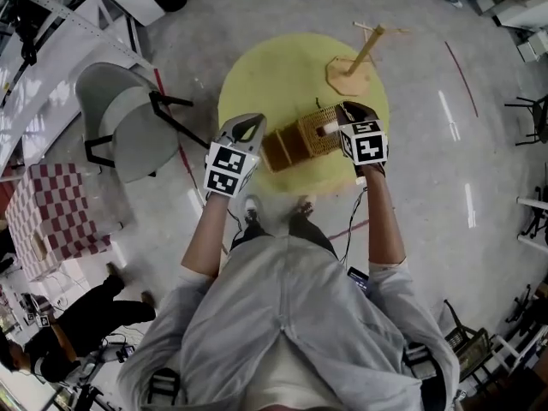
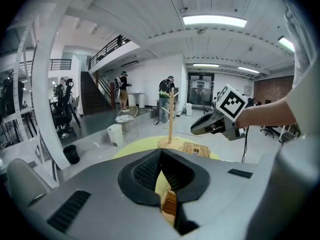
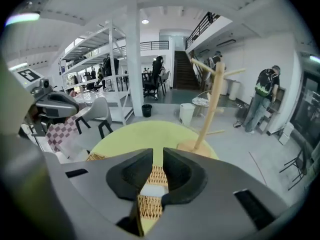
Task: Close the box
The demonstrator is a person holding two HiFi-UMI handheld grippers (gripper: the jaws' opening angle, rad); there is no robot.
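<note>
A woven wicker box (image 1: 315, 135) stands on the round yellow table (image 1: 274, 71), its lid (image 1: 280, 148) laid open toward the left. Something small and white (image 1: 330, 129) lies in the box. My left gripper (image 1: 254, 120) hovers by the lid's left edge; in its own view the left gripper (image 2: 161, 154) has its tips touching, with wicker (image 2: 170, 205) showing below them. My right gripper (image 1: 349, 108) is at the box's right side. In the right gripper view, the right gripper (image 3: 157, 156) shows a narrow gap, with the wicker (image 3: 157, 176) and the white piece (image 3: 150, 189) below.
A wooden peg stand (image 1: 353, 68) rises at the table's far right, close to the right gripper. A grey chair (image 1: 128, 127) stands left of the table, and a checkered box (image 1: 56, 212) sits on the floor further left. People stand far off in the hall.
</note>
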